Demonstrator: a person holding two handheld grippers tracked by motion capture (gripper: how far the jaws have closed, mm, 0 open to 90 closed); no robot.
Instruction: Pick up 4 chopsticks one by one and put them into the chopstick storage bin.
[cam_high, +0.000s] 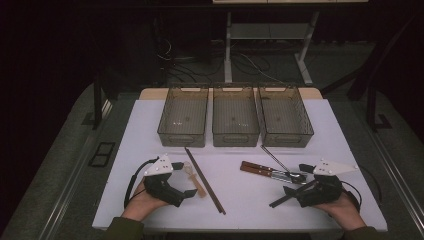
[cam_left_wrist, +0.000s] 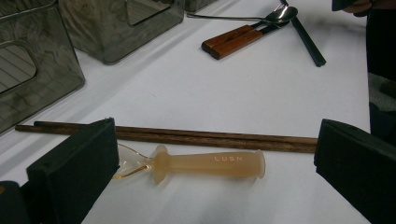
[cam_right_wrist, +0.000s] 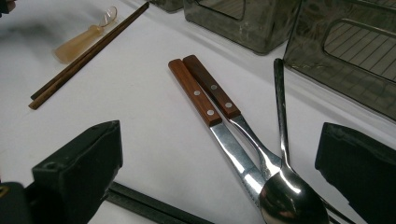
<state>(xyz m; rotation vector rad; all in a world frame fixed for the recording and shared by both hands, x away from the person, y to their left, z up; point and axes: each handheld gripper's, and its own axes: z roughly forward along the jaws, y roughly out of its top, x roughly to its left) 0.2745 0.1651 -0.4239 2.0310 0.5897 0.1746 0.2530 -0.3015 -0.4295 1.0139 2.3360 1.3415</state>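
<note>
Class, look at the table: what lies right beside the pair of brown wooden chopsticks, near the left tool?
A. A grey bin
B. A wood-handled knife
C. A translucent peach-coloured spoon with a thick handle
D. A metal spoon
C: the translucent peach-coloured spoon lies along the wooden chopsticks, just ahead of the open left tool; the metal cutlery lies farther off.

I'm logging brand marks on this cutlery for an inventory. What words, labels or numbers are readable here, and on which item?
"LUSN": raised letters along the handle of the small translucent amber spoon, seen in the left gripper view.
No other text: the wood-handled knife and fork, metal spoon, chopsticks and smoky bins show no readable marks.
</note>
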